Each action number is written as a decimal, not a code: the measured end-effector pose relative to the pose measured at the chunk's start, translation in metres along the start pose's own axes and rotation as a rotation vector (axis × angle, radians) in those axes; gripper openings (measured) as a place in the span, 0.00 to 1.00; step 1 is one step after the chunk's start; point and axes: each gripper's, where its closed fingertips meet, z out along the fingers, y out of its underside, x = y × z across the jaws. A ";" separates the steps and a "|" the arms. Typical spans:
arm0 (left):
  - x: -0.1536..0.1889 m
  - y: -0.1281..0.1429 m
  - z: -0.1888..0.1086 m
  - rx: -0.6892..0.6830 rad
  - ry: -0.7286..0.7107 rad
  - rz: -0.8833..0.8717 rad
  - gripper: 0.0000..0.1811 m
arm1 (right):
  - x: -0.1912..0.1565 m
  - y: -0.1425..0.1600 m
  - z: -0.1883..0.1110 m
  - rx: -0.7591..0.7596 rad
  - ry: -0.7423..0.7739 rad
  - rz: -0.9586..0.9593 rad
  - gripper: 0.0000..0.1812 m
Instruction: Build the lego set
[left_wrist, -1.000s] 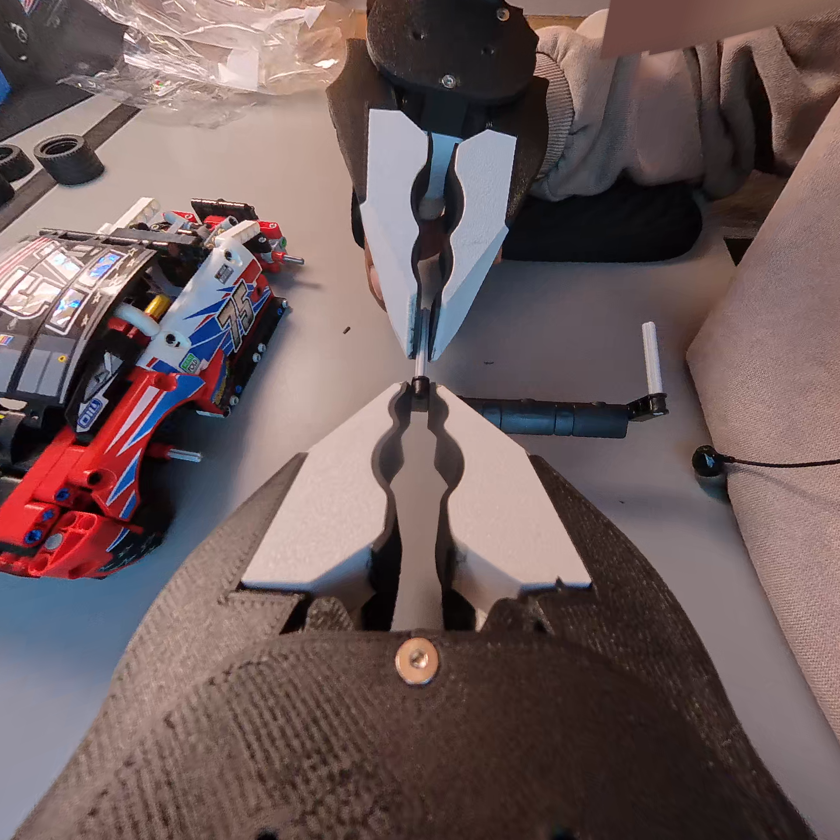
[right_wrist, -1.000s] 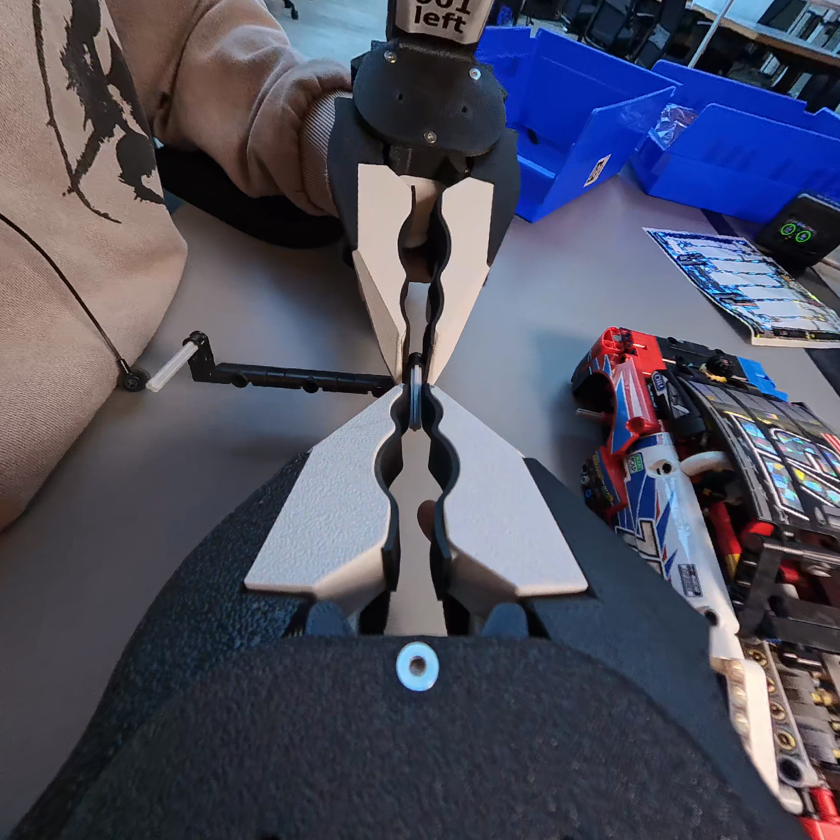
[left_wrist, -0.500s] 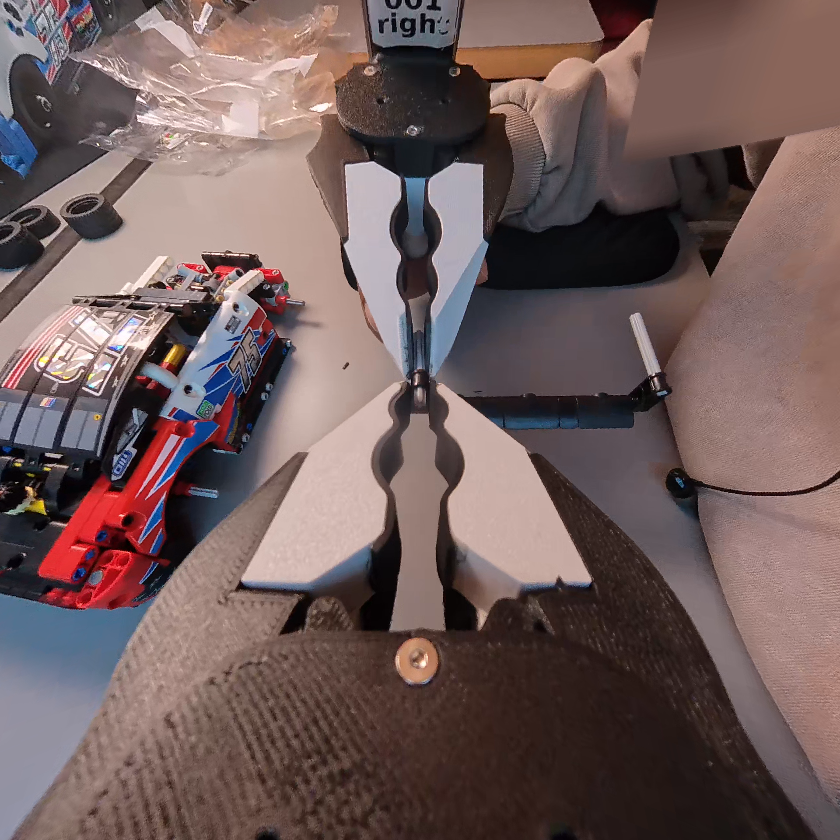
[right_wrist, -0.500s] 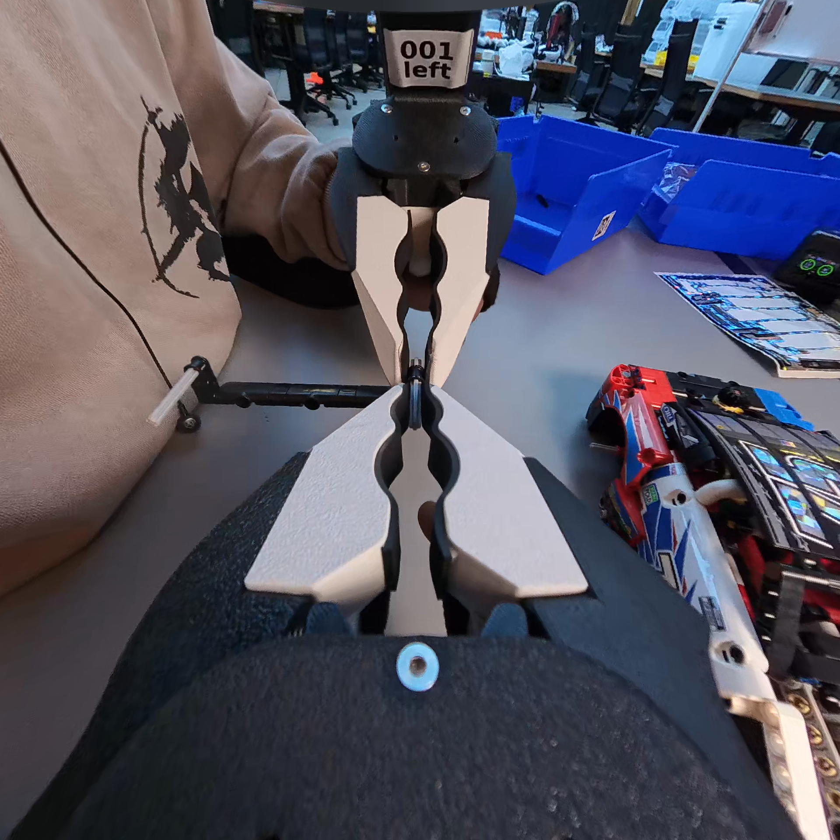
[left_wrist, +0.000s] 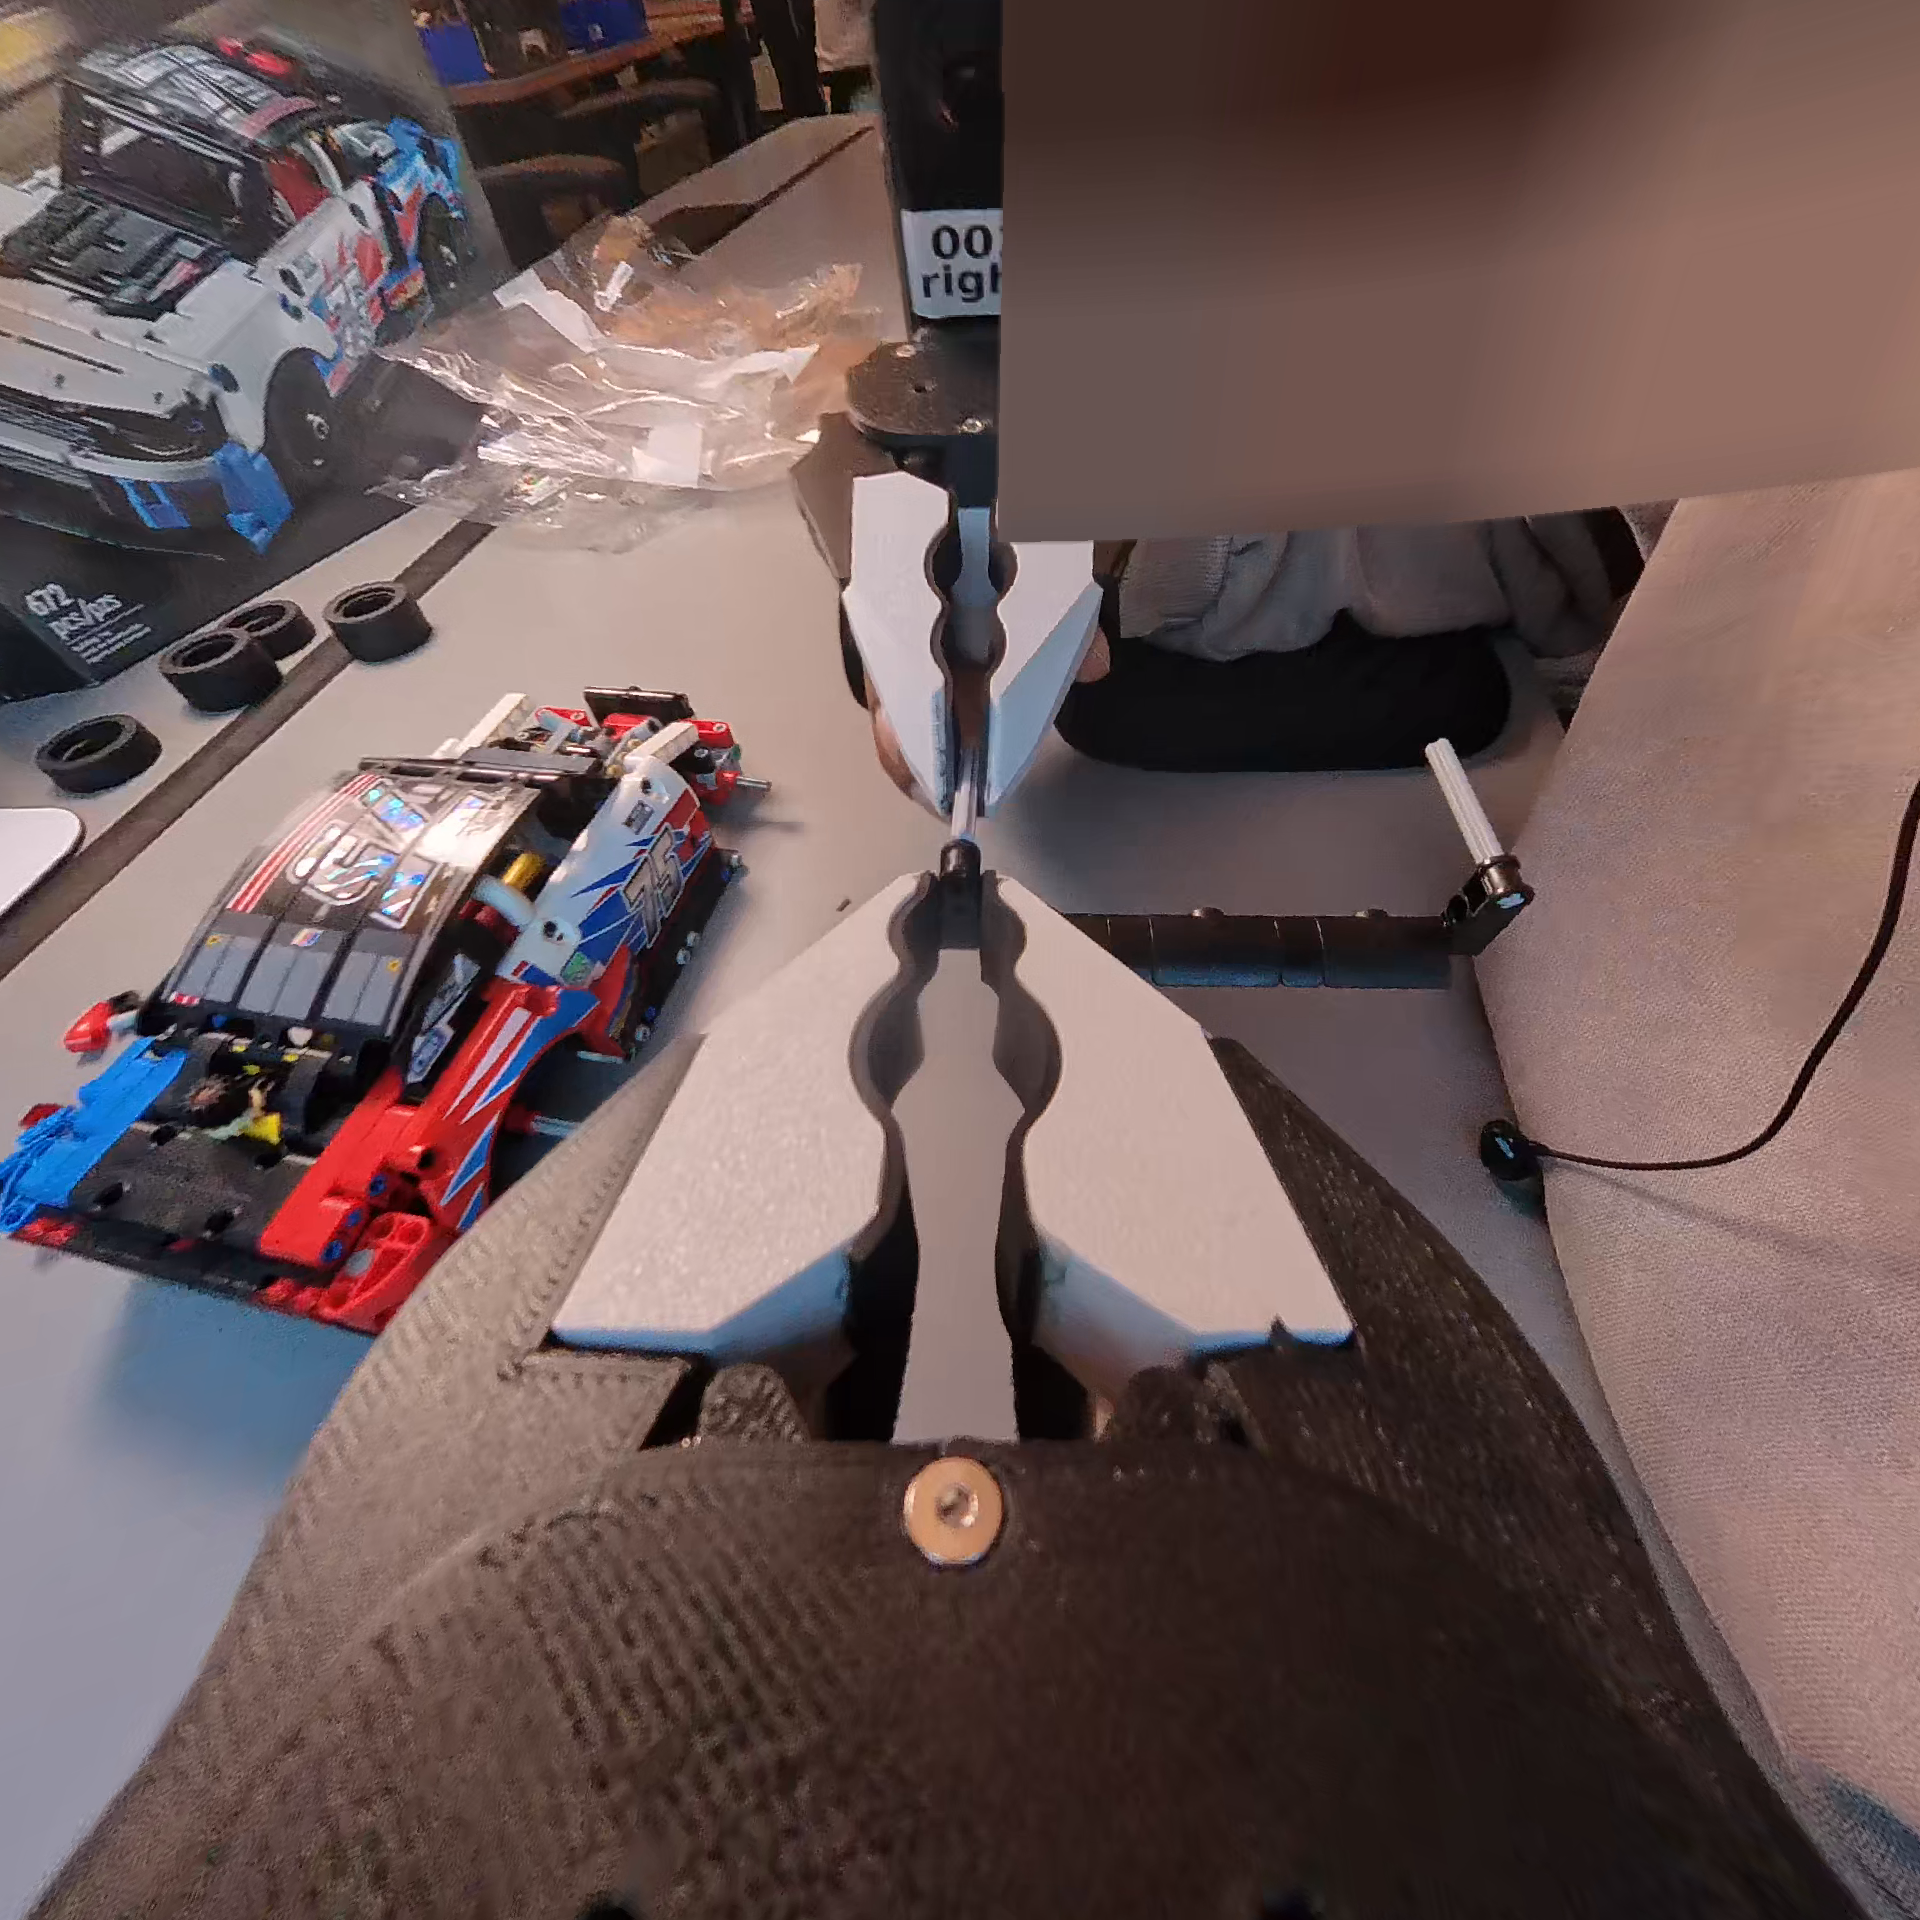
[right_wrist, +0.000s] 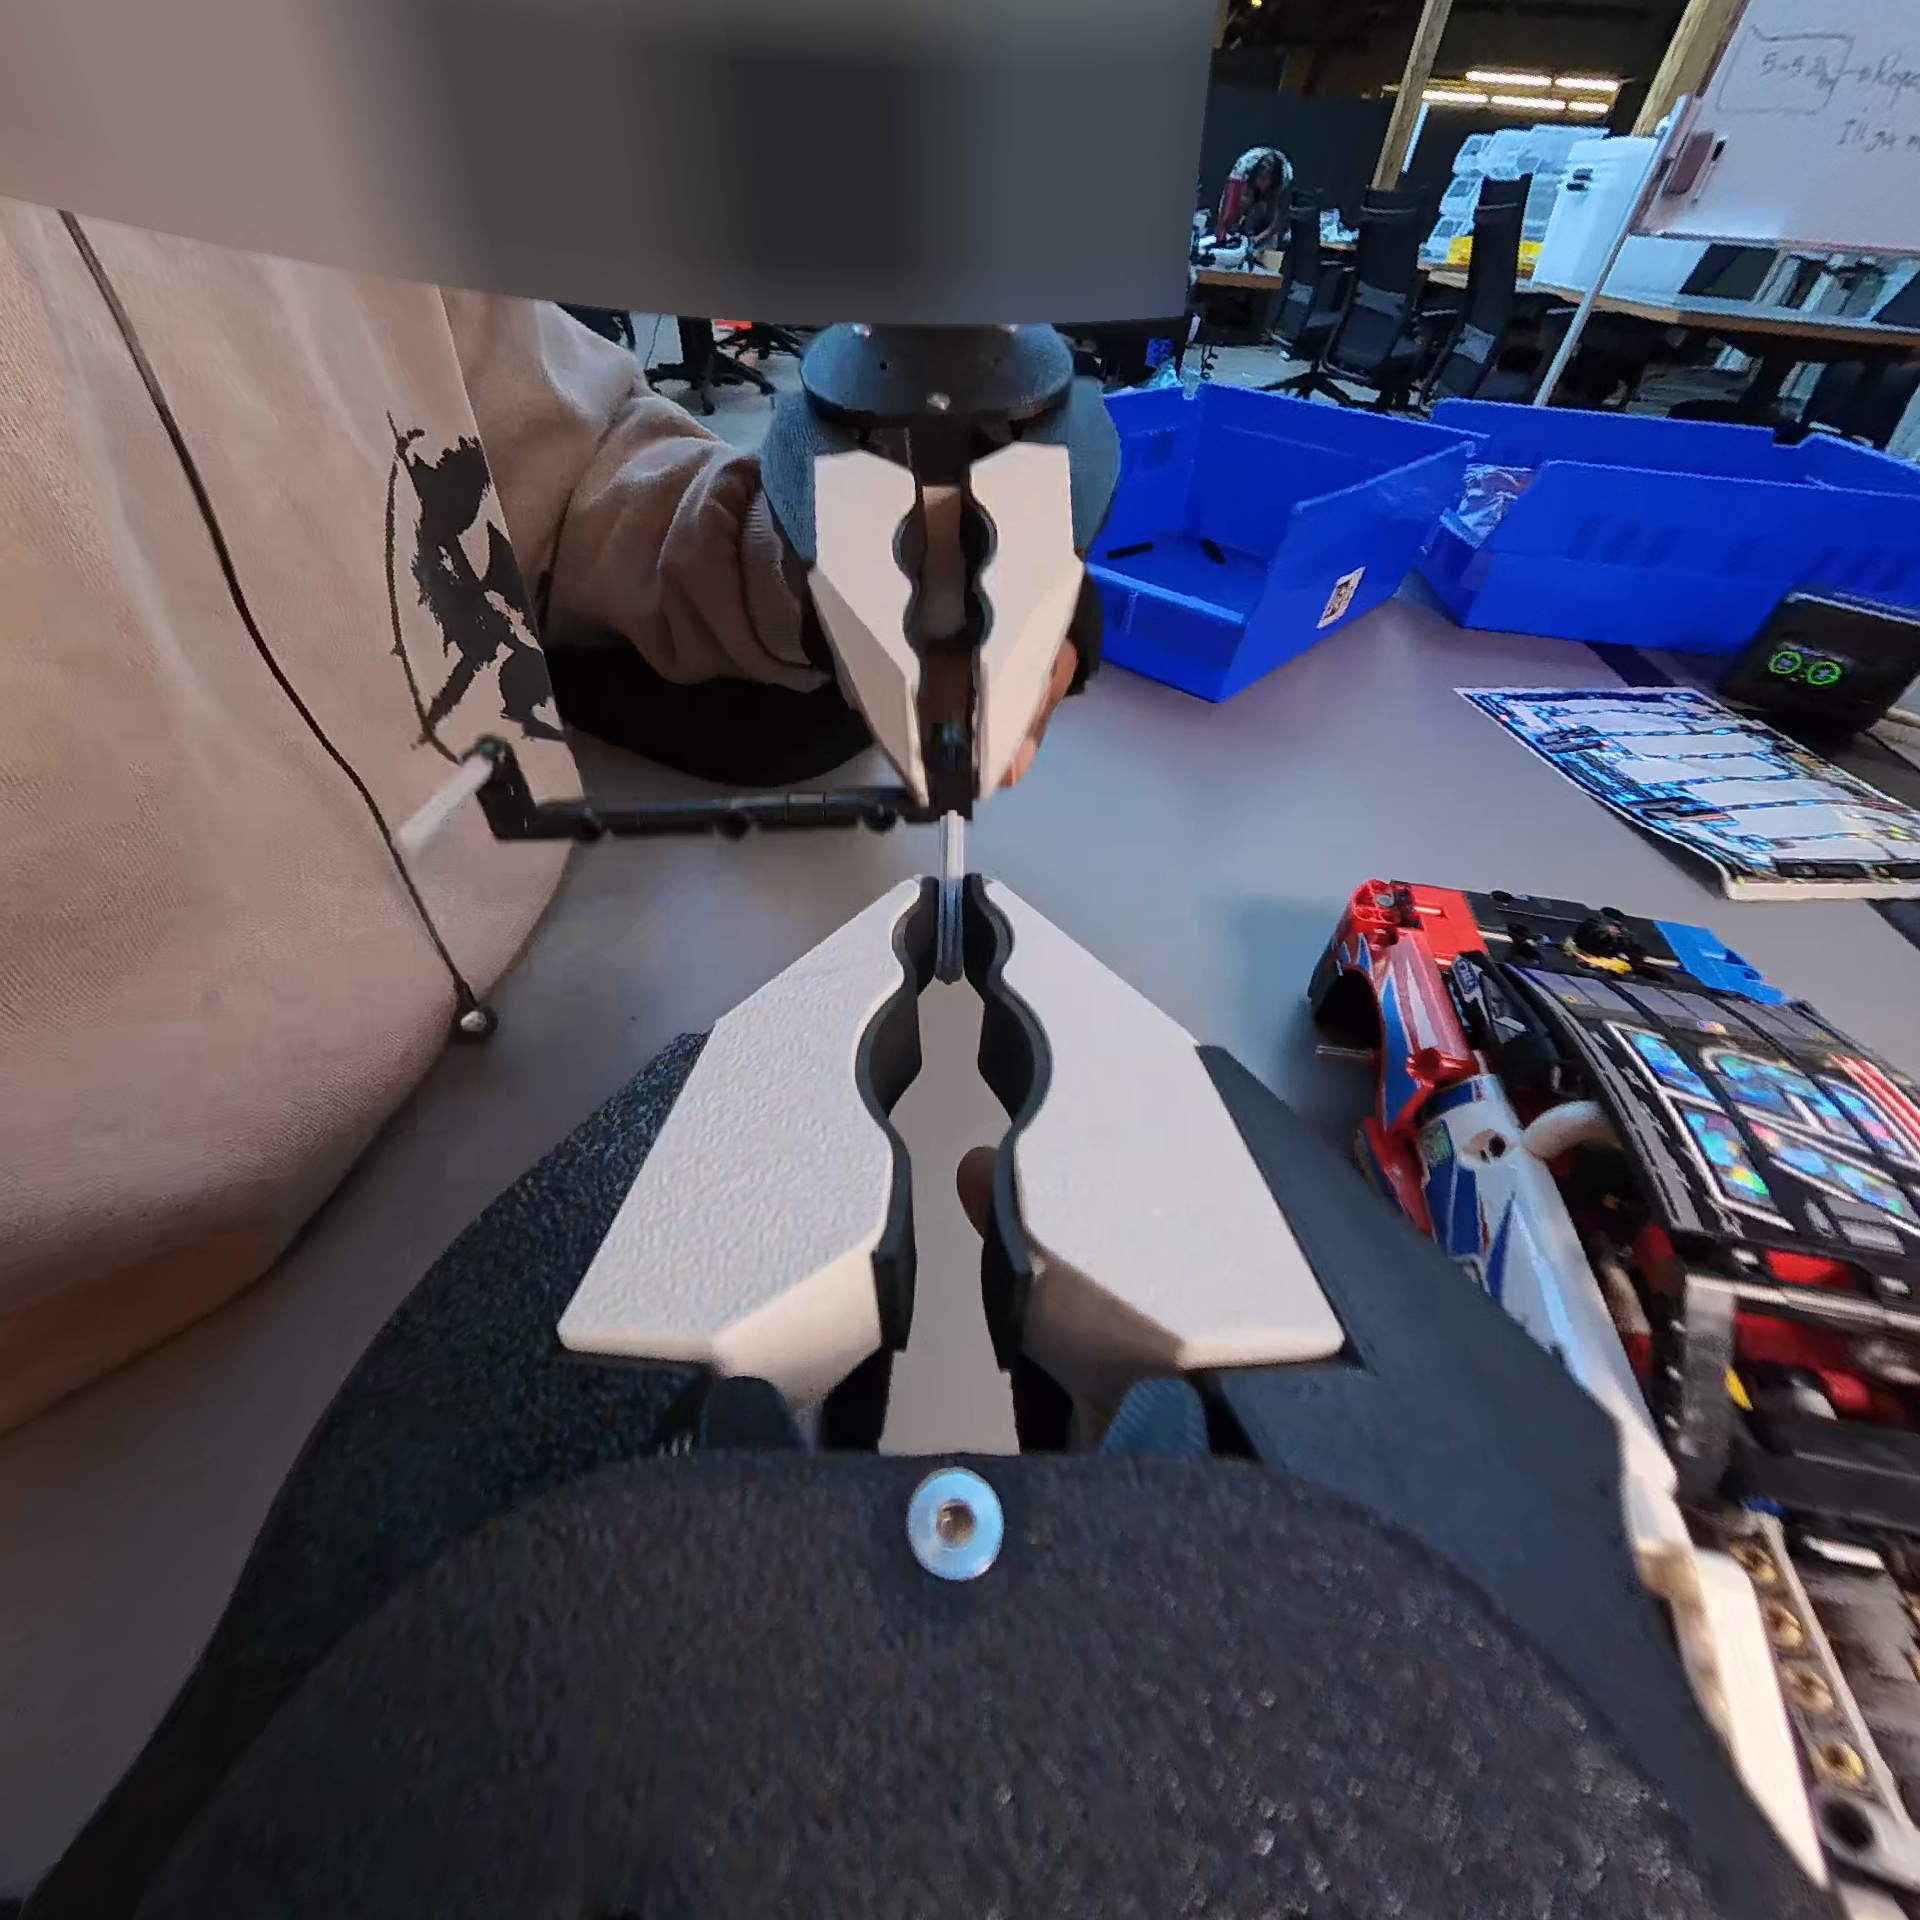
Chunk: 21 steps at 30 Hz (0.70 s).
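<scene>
Fingers of the left gripper (left_wrist: 957, 899) are clamped on a small black connector (left_wrist: 957, 864) at one end of a long black beam assembly (left_wrist: 1283, 943); those of the right gripper (right_wrist: 951, 914) pinch a thin white axle (right_wrist: 951, 844). Both are raised above the grey surface (left_wrist: 644, 644). Pushing straight along the axle's line should seat it. Compared with a second ago, more axle shows between the tips.

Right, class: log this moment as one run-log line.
left gripper: shut on black connector | right gripper: shut on white axle | axle tip at connector | car: on table
</scene>
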 end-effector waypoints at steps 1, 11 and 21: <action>-0.003 -0.002 -0.005 0.011 -0.008 -0.009 0.03 | 0.003 0.002 -0.005 0.006 0.016 0.008 0.01; 0.006 0.006 0.001 -0.023 0.032 0.012 0.03 | -0.003 -0.004 0.006 0.025 -0.001 0.008 0.01; 0.009 0.012 0.005 -0.046 0.051 -0.004 0.03 | -0.009 0.003 0.011 -0.021 -0.008 -0.023 0.01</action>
